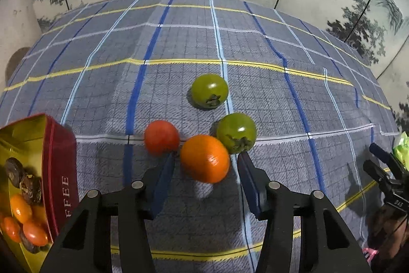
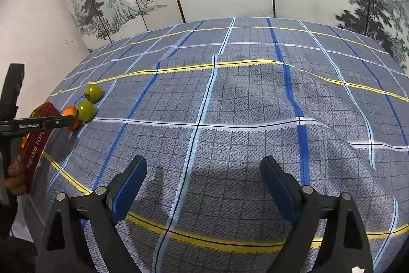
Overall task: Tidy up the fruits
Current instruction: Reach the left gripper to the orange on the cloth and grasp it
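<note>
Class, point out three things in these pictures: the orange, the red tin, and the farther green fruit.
orange [image 1: 204,157], left wrist view, middle of its peel.
red tin [image 1: 62,170], left wrist view, its lettered side wall.
farther green fruit [image 1: 209,90], left wrist view, middle of its skin.

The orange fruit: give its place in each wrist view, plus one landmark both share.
Left wrist view: the orange fruit sits low centre, between the left gripper's fingers.
Right wrist view: the same fruit shows at the far left edge, half hidden behind that gripper.
Shared landmark: the red tin beside it.
</note>
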`<act>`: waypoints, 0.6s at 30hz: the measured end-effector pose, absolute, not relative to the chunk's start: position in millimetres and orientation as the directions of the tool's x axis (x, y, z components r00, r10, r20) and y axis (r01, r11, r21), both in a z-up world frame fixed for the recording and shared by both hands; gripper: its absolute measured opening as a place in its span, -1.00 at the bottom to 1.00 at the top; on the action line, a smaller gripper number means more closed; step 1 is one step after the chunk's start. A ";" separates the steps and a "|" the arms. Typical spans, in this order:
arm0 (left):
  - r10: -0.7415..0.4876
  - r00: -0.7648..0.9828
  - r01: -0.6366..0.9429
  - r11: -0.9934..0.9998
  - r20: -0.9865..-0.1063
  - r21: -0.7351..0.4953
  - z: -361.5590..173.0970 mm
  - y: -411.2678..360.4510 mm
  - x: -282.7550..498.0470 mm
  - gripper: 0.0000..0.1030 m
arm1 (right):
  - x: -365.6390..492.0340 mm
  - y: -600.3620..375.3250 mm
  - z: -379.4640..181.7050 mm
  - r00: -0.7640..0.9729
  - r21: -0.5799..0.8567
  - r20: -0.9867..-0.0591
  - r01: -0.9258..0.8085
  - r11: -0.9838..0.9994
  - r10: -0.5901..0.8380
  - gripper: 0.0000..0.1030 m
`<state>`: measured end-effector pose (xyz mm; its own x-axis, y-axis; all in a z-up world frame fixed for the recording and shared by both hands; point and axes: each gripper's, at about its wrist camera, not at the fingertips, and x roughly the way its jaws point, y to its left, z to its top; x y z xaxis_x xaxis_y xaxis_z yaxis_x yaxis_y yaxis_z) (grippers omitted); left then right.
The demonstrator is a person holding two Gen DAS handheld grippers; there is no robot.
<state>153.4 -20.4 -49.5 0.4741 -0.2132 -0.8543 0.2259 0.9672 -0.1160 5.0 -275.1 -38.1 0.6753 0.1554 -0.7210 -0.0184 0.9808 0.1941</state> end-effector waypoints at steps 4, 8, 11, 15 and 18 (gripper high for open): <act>-0.207 0.483 0.247 0.964 -0.850 -0.095 -53.8 -26.4 150.0 -0.01 | 5.5 -275.0 -38.3 0.672 0.201 -0.722 -0.026 0.979 0.166 0.74; -0.227 0.497 0.241 0.963 -0.838 -0.118 -54.3 -18.6 143.7 -0.26 | 5.7 -275.9 -38.1 0.672 0.206 -0.720 -0.028 0.978 0.171 0.74; -0.262 0.490 0.200 0.962 -0.831 -0.185 -53.4 -4.0 131.3 -0.26 | 7.2 -276.9 -39.1 0.669 0.209 -0.724 -0.019 0.978 0.167 0.75; -0.279 0.503 0.193 0.959 -0.818 -0.208 -41.0 5.2 107.0 -0.26 | 8.9 -275.7 -39.7 0.664 0.199 -0.731 -0.013 0.980 0.158 0.75; -0.286 0.506 0.193 0.957 -0.813 -0.216 -30.5 11.2 88.6 -0.26 | 11.3 -272.6 -40.5 0.657 0.176 -0.742 -0.004 0.984 0.135 0.75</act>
<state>88.6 11.2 -30.5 0.5064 -0.2863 -0.8134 0.1933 0.9570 -0.2165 11.3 -272.6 -40.5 0.6566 0.1354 -0.7420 -0.0040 0.9844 0.1761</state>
